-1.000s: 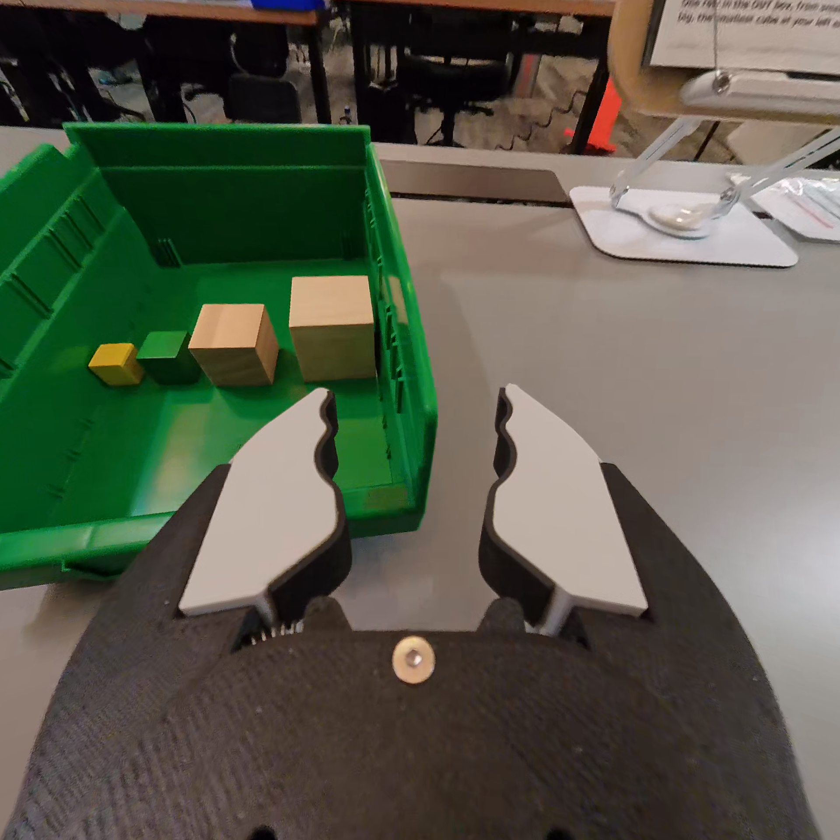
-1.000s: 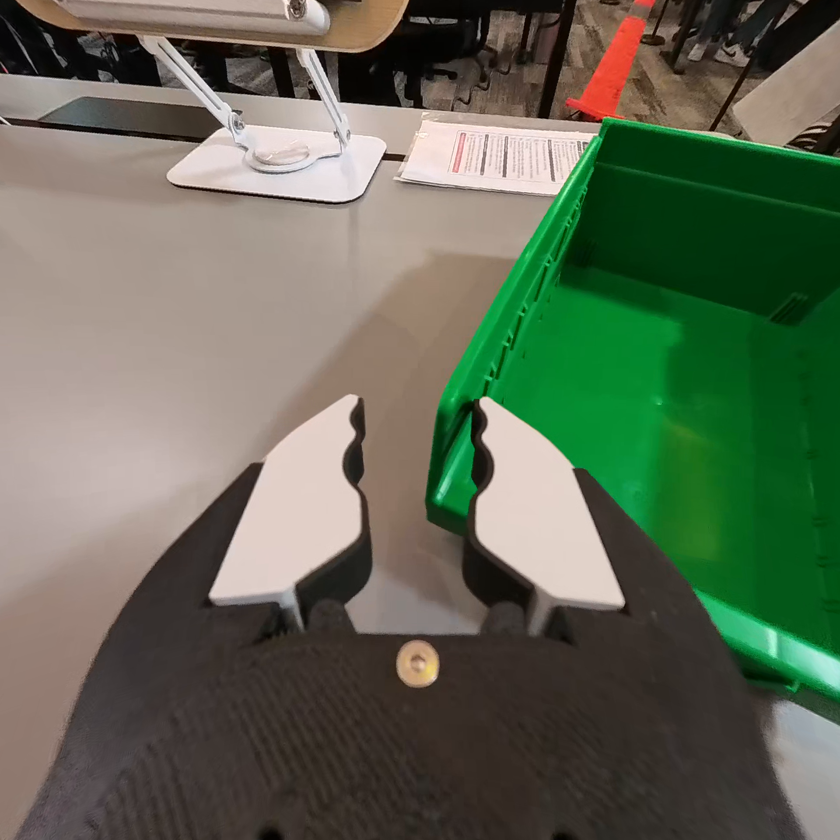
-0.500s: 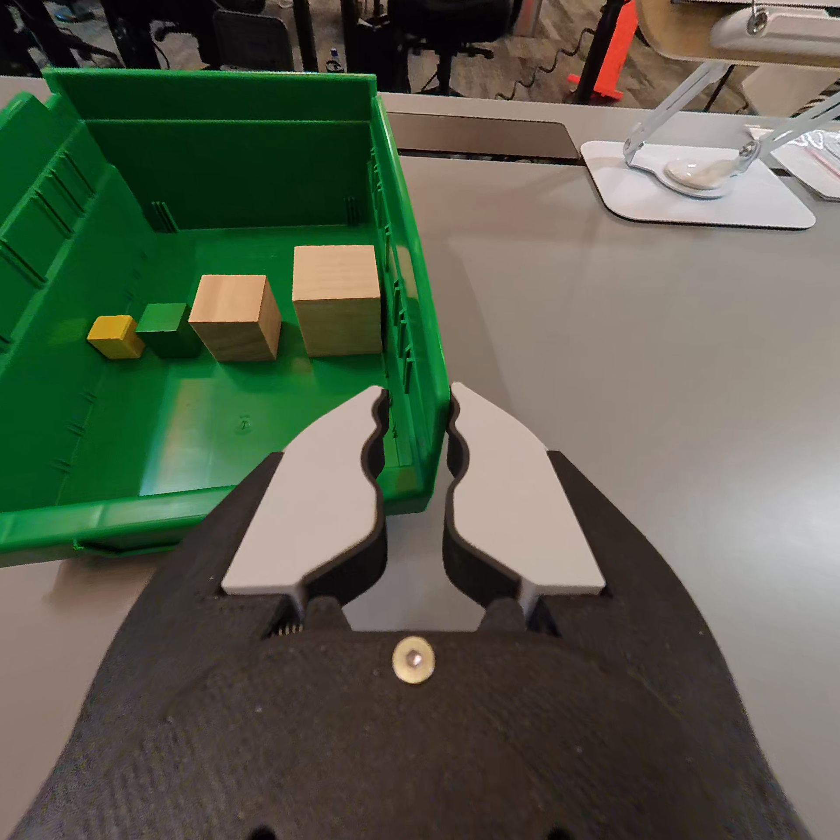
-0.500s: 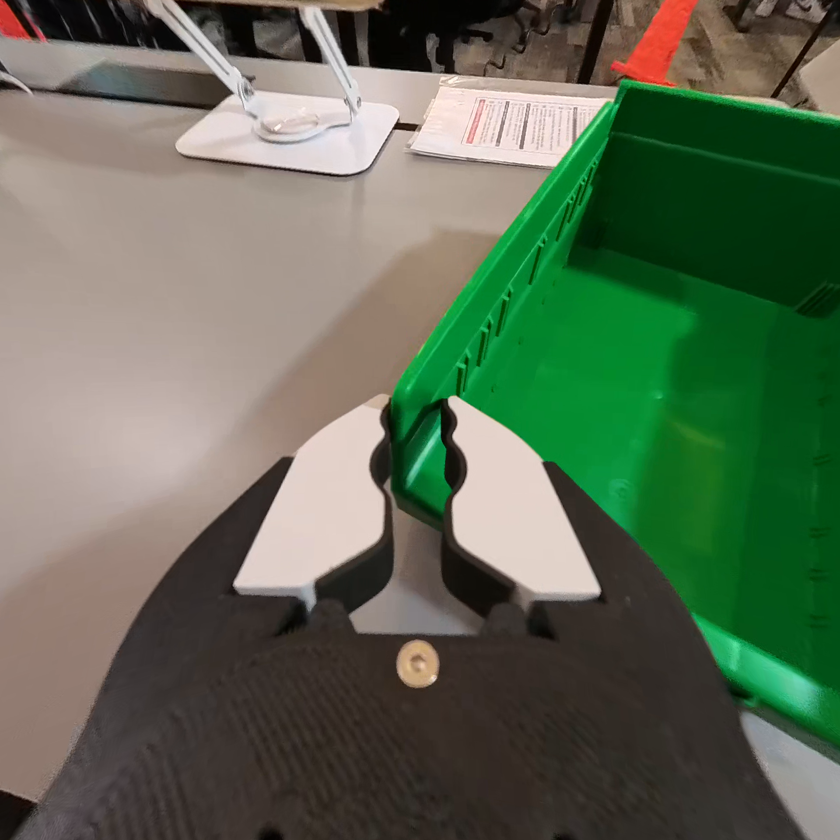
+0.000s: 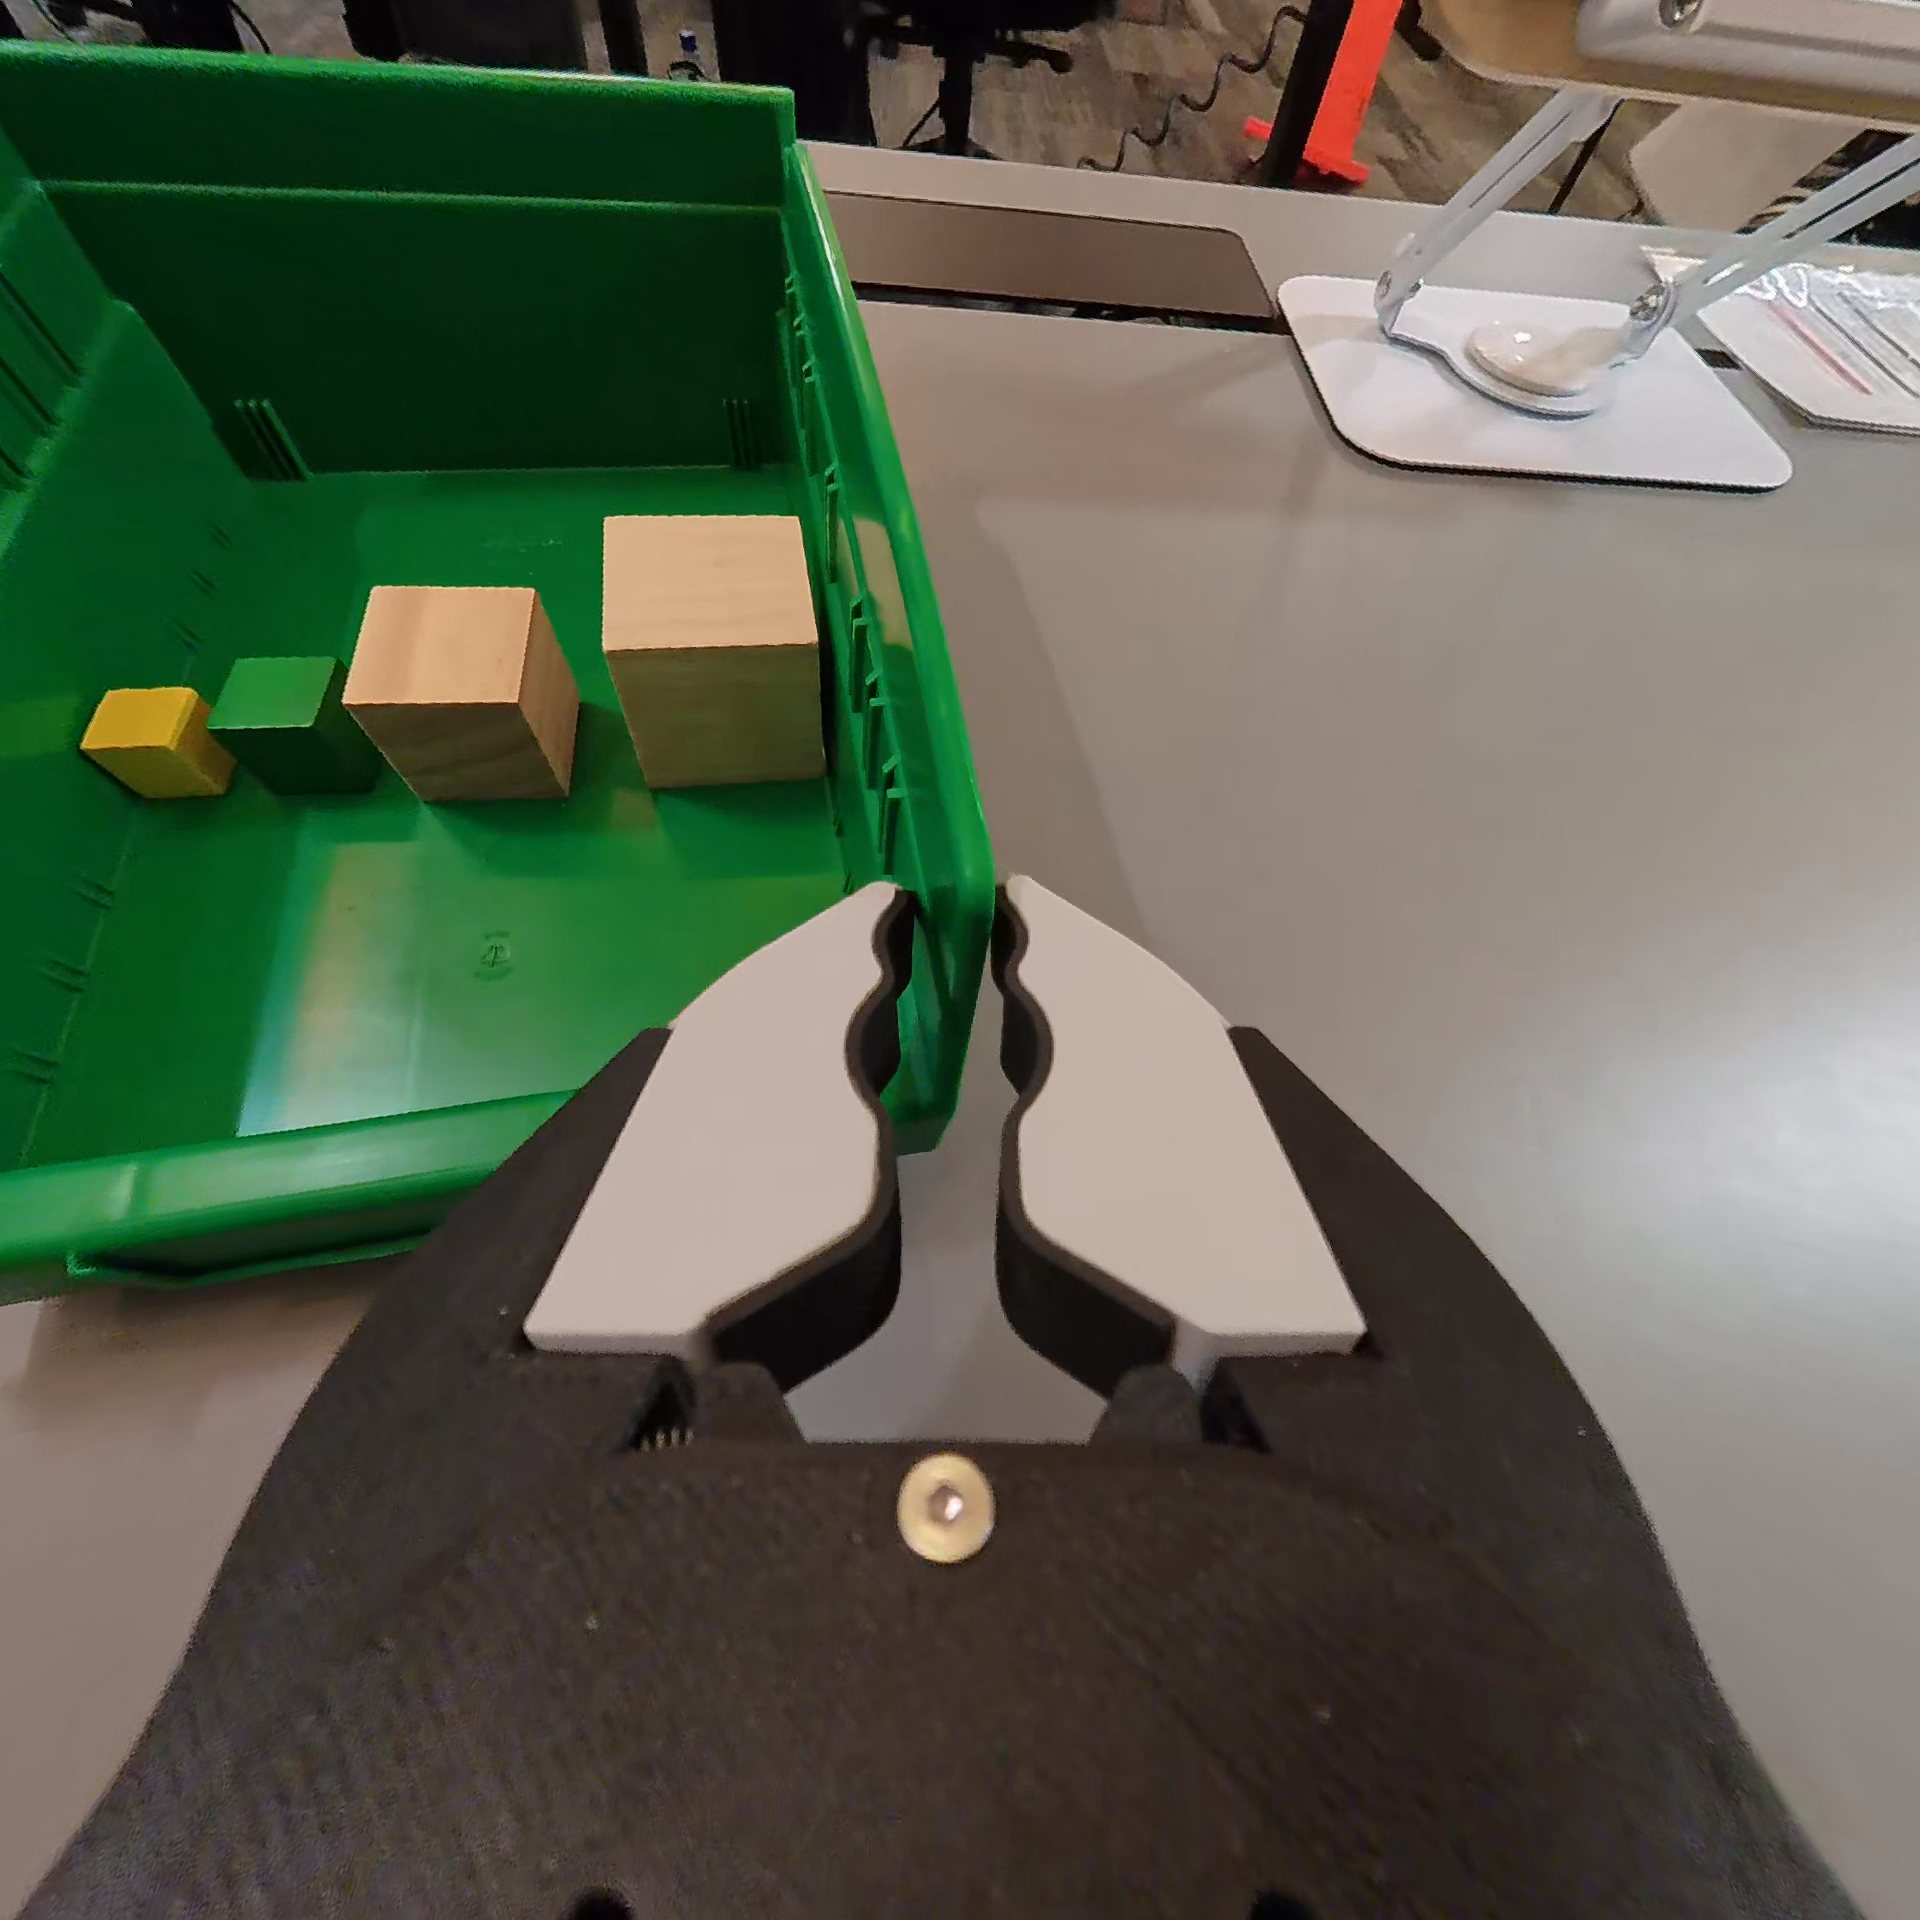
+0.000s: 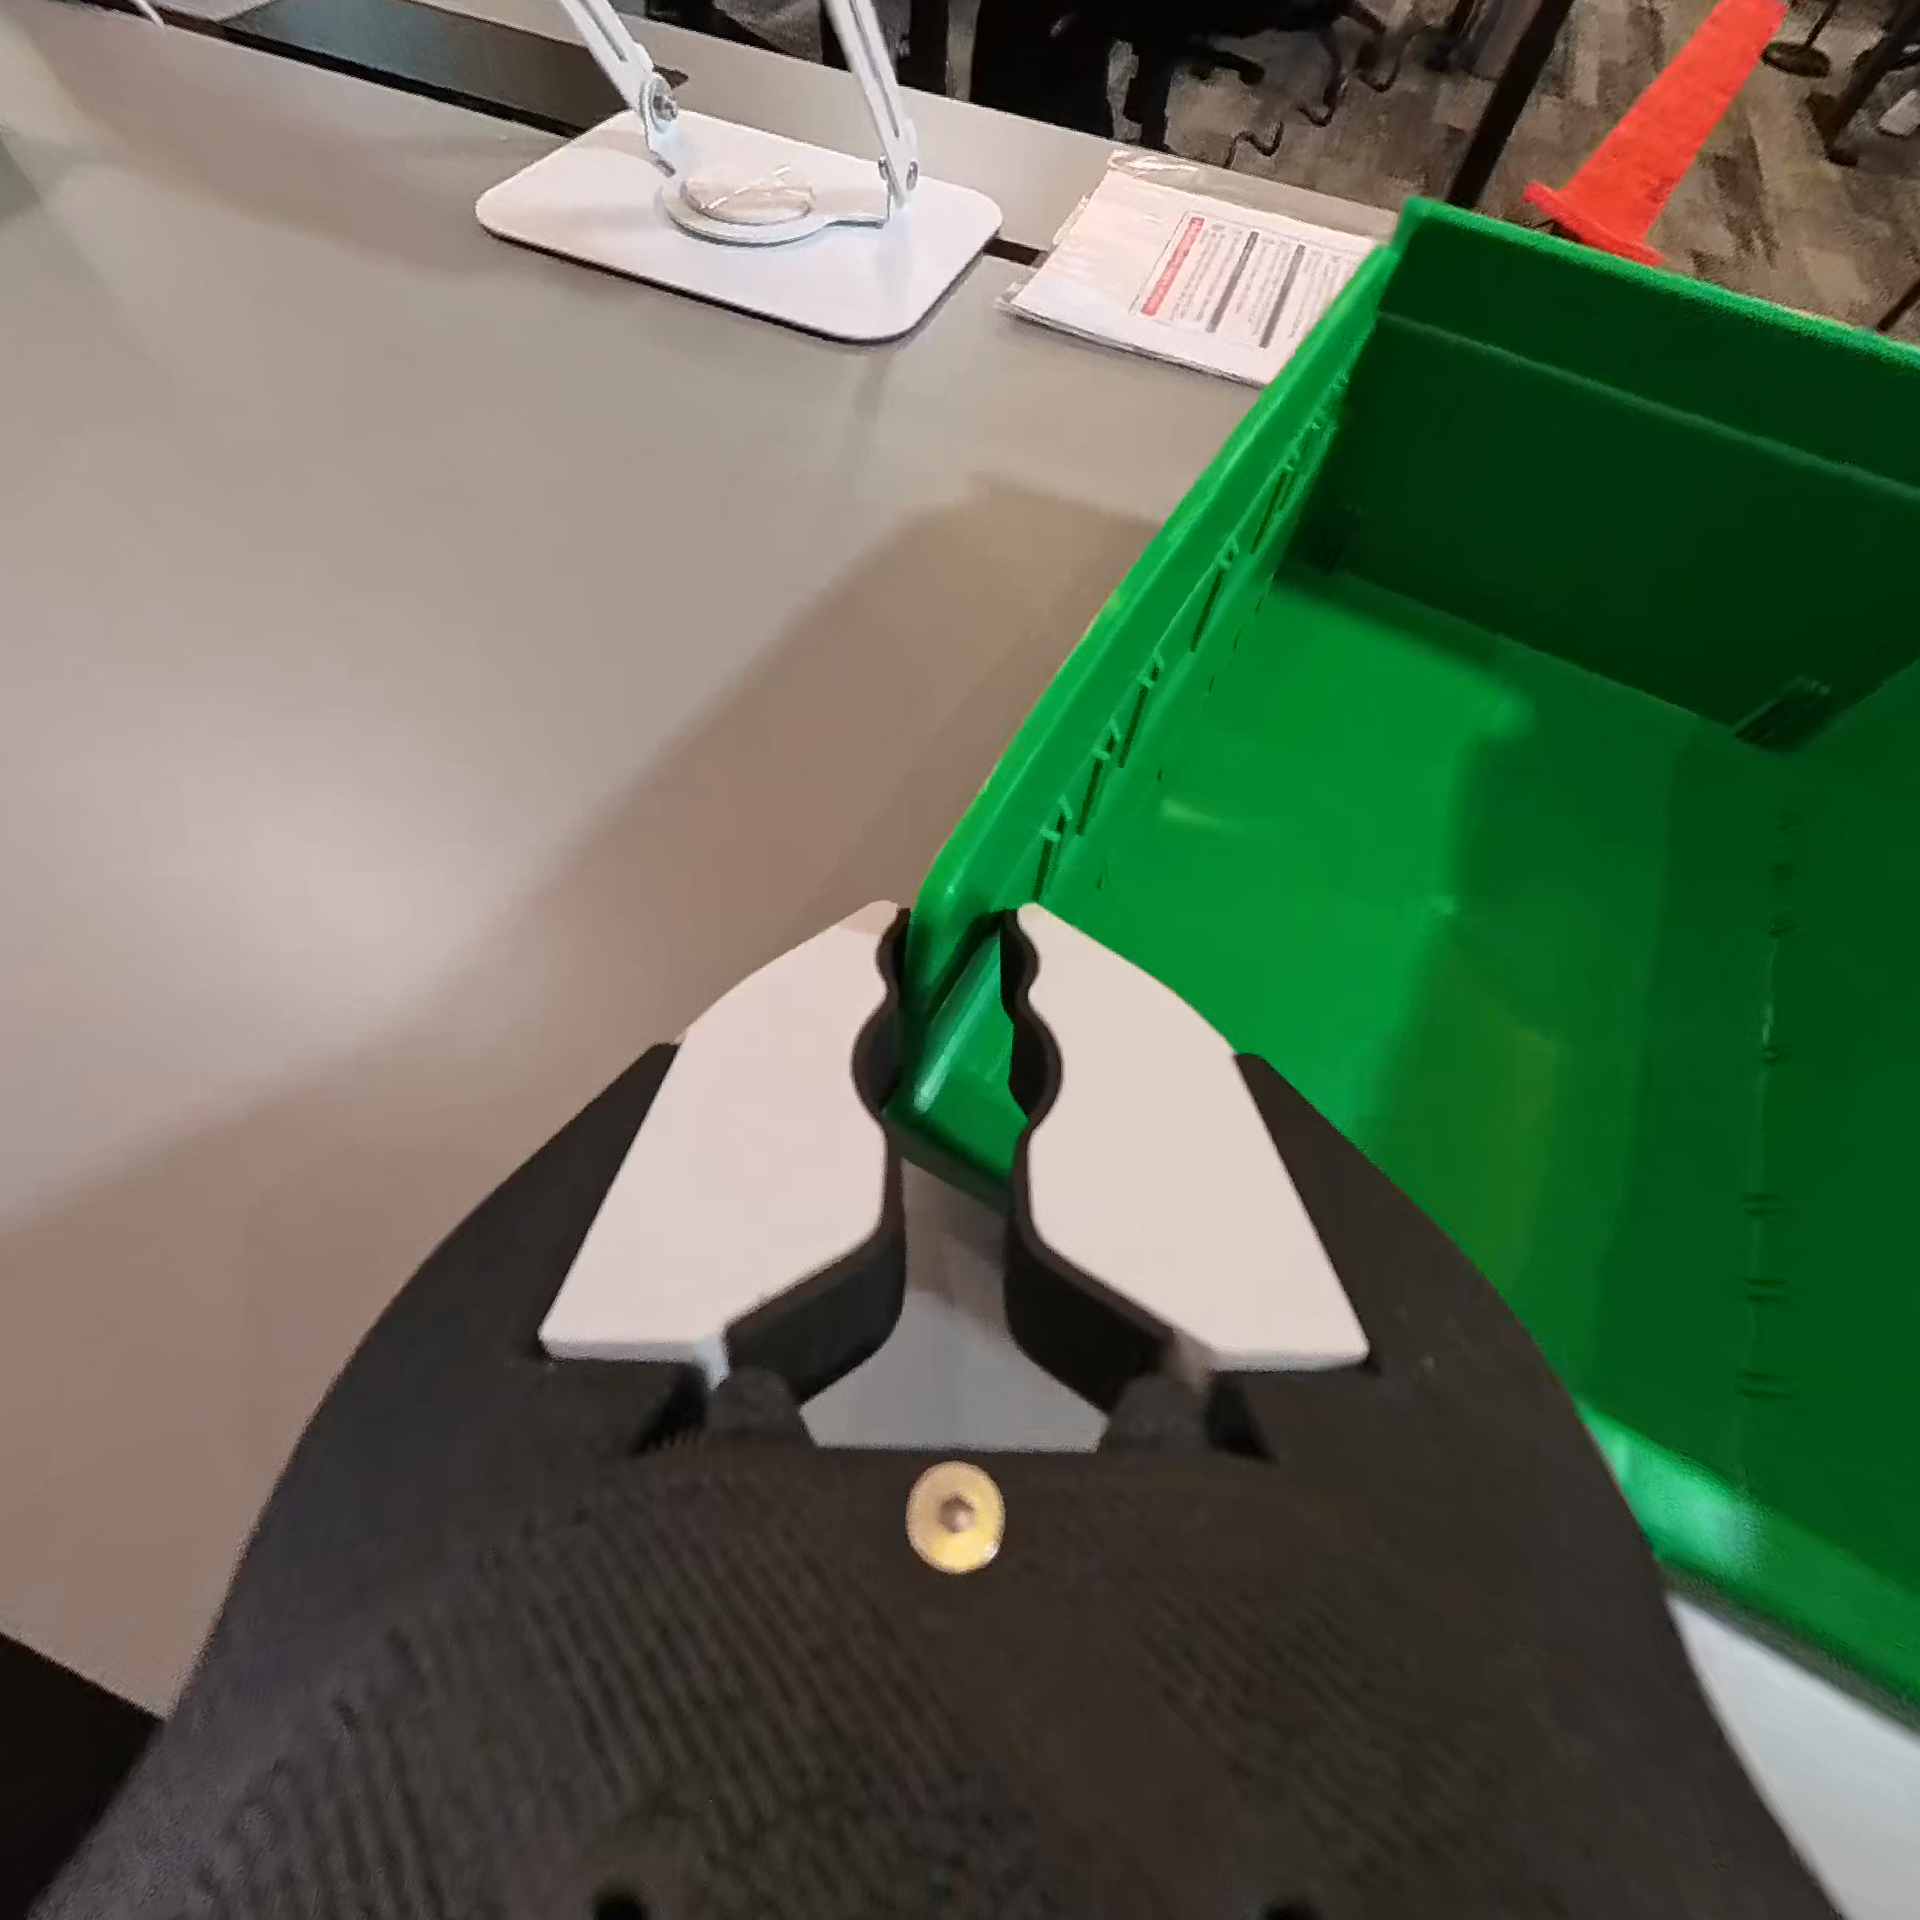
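Note:
A green plastic bin (image 5: pixel 914 665) sits on the grey table. It holds two pale wooden blocks (image 5: pixel 717 644) (image 5: pixel 462 691), a small dark green block (image 5: pixel 291 722) and a small yellow block (image 5: pixel 156 740) in a row. My left gripper (image 5: pixel 951 899) is shut on the near end of this bin's right wall. A second green bin (image 6: pixel 1174 686), with no contents showing, stands in the right wrist view. My right gripper (image 6: pixel 954 920) is shut on the near end of its left wall, and the bin looks tilted.
A white stand base (image 5: pixel 1527 390) (image 6: pixel 743 223) with metal arms stands at the back of the table. A printed sheet in a plastic sleeve (image 6: pixel 1205 275) lies beside it. An orange cone (image 6: pixel 1652 135) and chairs stand on the floor beyond.
Both grippers moved forward onto the bin walls and closed on them. The left went from wide open to shut; the right bin now appears tilted.

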`<action>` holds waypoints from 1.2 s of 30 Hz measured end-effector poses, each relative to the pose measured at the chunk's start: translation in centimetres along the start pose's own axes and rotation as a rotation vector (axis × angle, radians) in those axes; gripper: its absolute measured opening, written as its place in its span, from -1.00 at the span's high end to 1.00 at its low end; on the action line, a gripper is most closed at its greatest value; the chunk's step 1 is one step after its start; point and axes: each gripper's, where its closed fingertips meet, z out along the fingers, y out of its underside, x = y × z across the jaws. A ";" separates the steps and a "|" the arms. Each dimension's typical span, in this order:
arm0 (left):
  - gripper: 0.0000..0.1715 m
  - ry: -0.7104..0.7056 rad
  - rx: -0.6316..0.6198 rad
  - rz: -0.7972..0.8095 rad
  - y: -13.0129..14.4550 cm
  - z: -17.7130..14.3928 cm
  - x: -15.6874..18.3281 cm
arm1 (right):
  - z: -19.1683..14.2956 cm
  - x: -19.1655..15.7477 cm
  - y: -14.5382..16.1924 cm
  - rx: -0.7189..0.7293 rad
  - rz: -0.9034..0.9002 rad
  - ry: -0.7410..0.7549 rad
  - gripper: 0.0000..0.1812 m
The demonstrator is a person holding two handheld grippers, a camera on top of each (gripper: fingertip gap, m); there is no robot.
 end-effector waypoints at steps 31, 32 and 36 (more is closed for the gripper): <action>0.76 -0.002 -0.020 0.013 0.4 0.2 0.1 | 0.1 0.5 0.0 -0.040 -0.088 0.214 0.79; 0.75 -0.001 -0.020 0.013 0.4 0.2 0.2 | 0.0 0.7 0.2 -0.047 -0.074 0.224 0.75; 0.76 -0.002 -0.043 0.016 0.7 0.3 0.1 | -0.6 1.2 -0.9 0.029 0.004 0.239 0.56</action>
